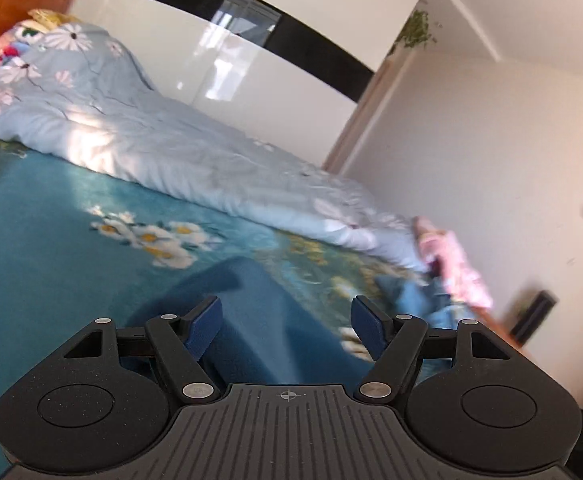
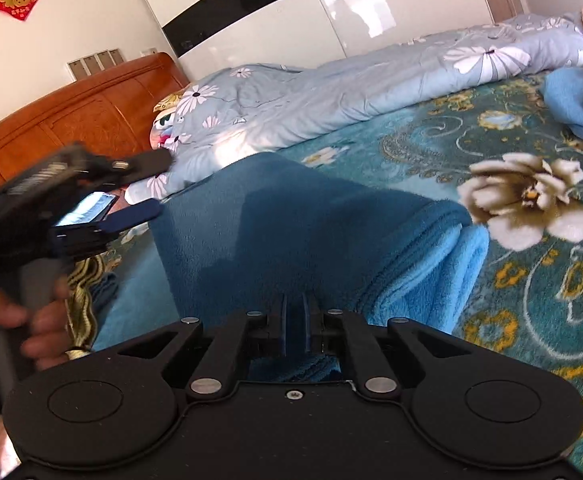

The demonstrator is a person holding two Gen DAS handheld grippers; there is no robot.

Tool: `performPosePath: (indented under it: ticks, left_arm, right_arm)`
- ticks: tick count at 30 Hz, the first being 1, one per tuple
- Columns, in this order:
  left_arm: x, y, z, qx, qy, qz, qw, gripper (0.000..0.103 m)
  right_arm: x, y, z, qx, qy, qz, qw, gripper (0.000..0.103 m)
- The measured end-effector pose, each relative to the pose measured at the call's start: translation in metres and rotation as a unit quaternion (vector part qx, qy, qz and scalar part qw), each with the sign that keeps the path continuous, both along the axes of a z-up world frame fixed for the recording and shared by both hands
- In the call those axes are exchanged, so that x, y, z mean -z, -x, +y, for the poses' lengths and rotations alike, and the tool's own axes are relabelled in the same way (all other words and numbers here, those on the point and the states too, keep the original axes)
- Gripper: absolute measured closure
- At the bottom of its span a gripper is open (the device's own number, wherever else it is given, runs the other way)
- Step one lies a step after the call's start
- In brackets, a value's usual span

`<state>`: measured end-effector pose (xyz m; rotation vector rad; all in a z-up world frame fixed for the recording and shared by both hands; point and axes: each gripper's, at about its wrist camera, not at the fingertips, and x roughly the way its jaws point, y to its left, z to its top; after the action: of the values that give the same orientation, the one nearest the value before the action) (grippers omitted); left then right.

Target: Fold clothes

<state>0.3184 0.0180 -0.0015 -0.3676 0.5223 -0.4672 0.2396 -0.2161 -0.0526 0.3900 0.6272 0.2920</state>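
A folded blue fleece garment [image 2: 311, 232] lies on the teal flowered bedspread [image 2: 511, 280]. My right gripper [image 2: 294, 320] is shut on the near edge of the blue garment, with fabric between the pads. My left gripper [image 1: 287, 328] is open and empty, just above the same blue garment [image 1: 251, 320]. In the right wrist view the left gripper [image 2: 139, 188] shows at the left, held by a hand, jaws apart beside the garment's far left edge.
A rolled light-blue daisy quilt [image 1: 151, 136] runs along the far side of the bed. More blue clothes [image 2: 579, 108] and a pink garment [image 1: 459, 268] lie toward the foot. A wooden headboard [image 2: 71, 124] and a white wardrobe [image 2: 331, 28] stand behind.
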Motion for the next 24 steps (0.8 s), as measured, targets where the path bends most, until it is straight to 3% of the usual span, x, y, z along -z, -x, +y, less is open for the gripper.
performPosePath:
  ticks: [5,10,18,22,24]
  left_arm:
    - [0.042,-0.010,0.020,-0.006,-0.017,0.044,0.9989,0.036]
    - [0.064,-0.014,0.016,-0.001,-0.038,0.062,0.9973,0.037]
    - [0.061,-0.016,0.016,0.009,-0.052,0.065,0.9965,0.037]
    - [0.042,-0.004,0.018,0.030,-0.046,0.036,0.9978,0.031]
    - [0.033,-0.001,0.019,0.034,-0.049,0.022,0.9980,0.018]
  right_arm:
    - [0.006,0.003,0.003,-0.009,-0.005,0.005,1.000,0.094]
    - [0.011,0.004,0.007,-0.012,-0.015,0.010,1.000,0.094]
    - [0.007,0.010,0.001,-0.015,-0.030,-0.002,0.999,0.091]
    - [-0.001,0.021,-0.007,-0.014,-0.048,-0.036,0.998,0.051]
    - [-0.006,0.026,-0.008,-0.009,-0.041,-0.056,0.998,0.040]
